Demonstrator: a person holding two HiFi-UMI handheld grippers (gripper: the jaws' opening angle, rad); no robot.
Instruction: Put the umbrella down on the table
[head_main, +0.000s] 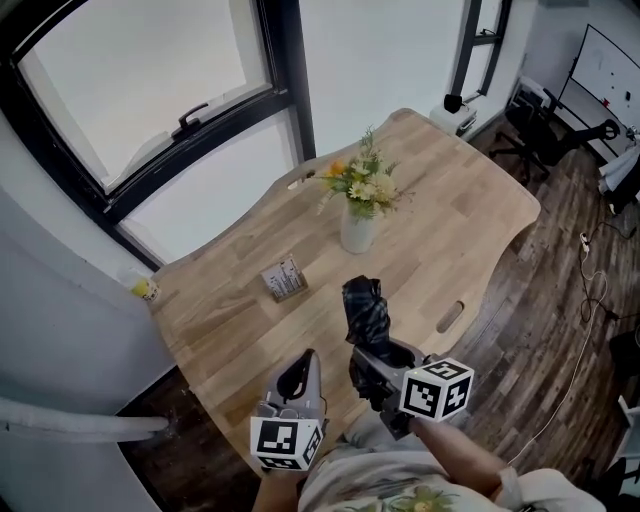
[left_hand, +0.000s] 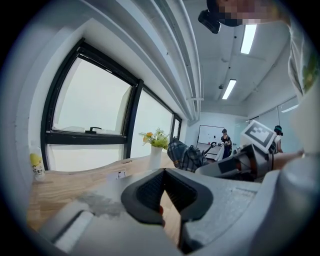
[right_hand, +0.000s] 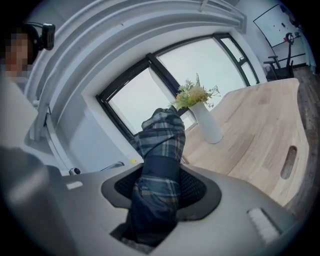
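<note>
Over table (head_main: 480, 200), right claw (head_main: 378, 355) clamps folded umbrella (head_main: 363, 308).

left hand-held gripper (head_main: 298, 376): jaws apart, empty | right hand-held gripper (head_main: 374, 354): clamping umbrella (head_main: 365, 305)

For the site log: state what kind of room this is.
Probably an office or meeting room: a whiteboard on the far wall, an office chair, and a large wooden table beside big windows.
</note>
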